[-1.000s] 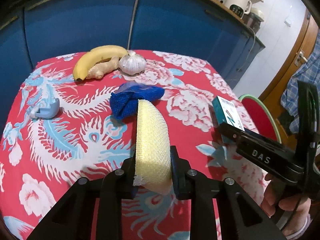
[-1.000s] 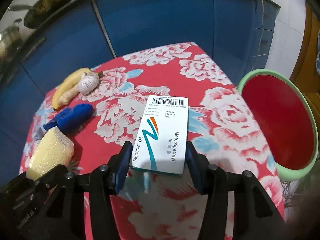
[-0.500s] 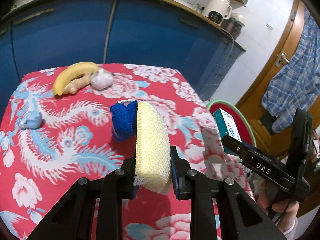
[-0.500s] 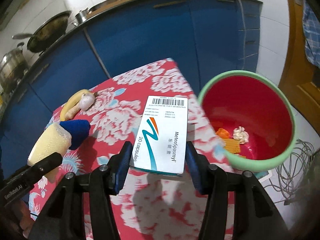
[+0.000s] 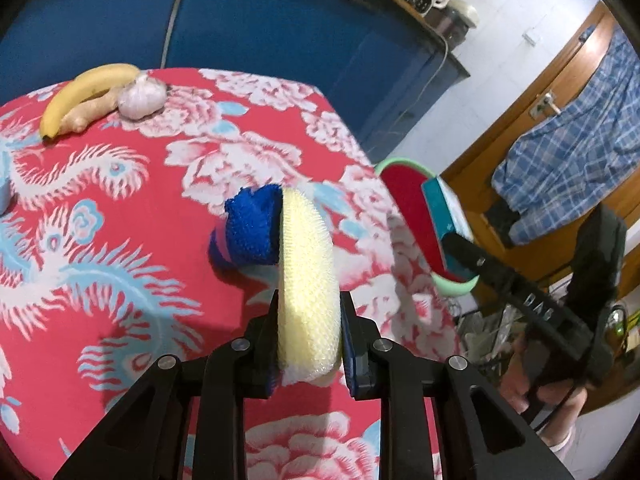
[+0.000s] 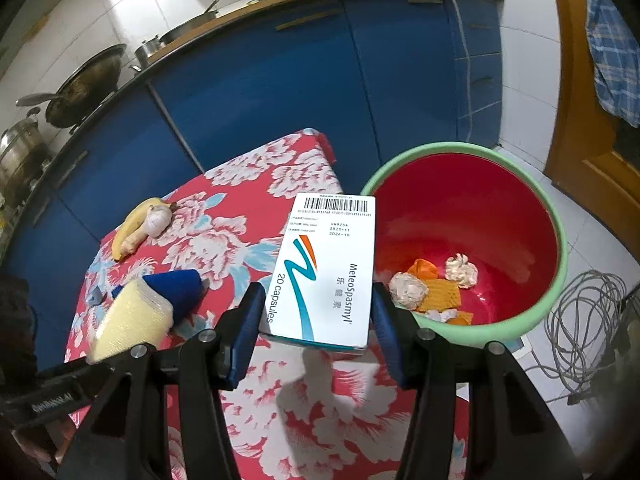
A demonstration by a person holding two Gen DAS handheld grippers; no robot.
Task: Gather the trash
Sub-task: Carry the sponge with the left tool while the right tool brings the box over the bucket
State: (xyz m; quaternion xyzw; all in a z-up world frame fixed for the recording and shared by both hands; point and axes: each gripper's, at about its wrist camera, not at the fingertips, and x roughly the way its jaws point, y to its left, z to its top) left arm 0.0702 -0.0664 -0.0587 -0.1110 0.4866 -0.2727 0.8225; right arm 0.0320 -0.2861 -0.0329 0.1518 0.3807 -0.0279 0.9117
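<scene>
Two claws, each pinching a piece of trash beside the bin.

The white and teal cardboard capsule box (image 6: 326, 270) is clamped in the right claw (image 6: 316, 320) at the rim of the red, green-rimmed plastic bin (image 6: 556, 256), which holds crumpled paper and orange scraps. The left claw (image 5: 308, 332) squeezes a pale yellow mesh sponge (image 5: 306, 280) above the red floral table (image 5: 140, 240), near a blue cloth (image 5: 252, 232).

I am keeping my left gripper (image 5: 308, 344) clamped at lower centre and my right gripper (image 6: 316, 320) pinched, both angling downward.
</scene>
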